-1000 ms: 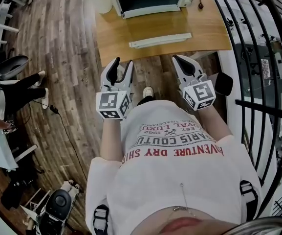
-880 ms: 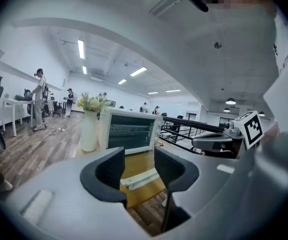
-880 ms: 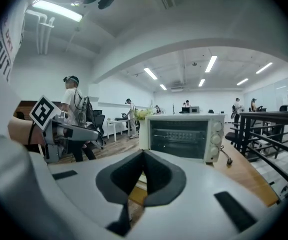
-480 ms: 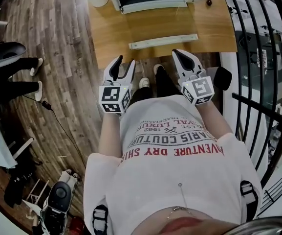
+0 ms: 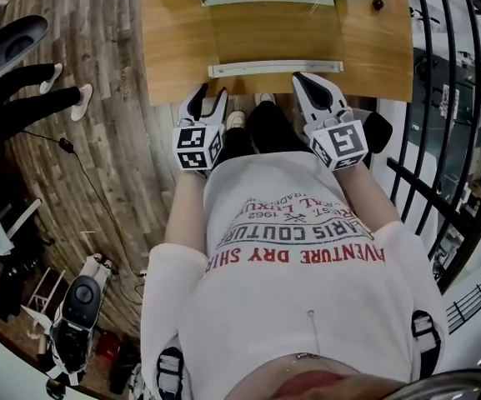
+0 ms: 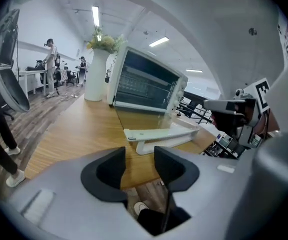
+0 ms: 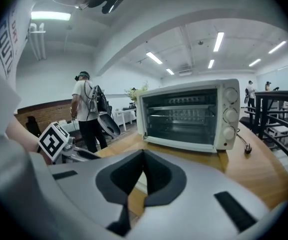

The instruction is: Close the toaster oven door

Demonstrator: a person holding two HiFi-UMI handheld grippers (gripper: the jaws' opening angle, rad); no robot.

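The white toaster oven [image 6: 146, 86] stands at the back of the wooden table [image 5: 173, 48]. Its glass door [image 6: 144, 120] lies open and flat, with the white handle [image 5: 275, 67] toward me. My left gripper [image 5: 207, 105] hovers at the table's front edge, just left of the handle's end. It is open, with nothing between its pads [image 6: 140, 156]. My right gripper [image 5: 311, 90] sits by the handle's right end and is shut on nothing [image 7: 144, 156]. The toaster oven [image 7: 188, 115] shows its racks and three knobs in the right gripper view.
A white vase with flowers [image 6: 98, 66] stands left of the oven. The oven's cord and plug [image 7: 247, 148] lie on the table at the right. A black railing [image 5: 448, 140] runs along the right. A person's legs [image 5: 23, 98] and a chair are at the left.
I have stepped up to the table; both grippers have moved forward from over the floor to the table's front edge, near the door handle. Their jaws look unchanged.
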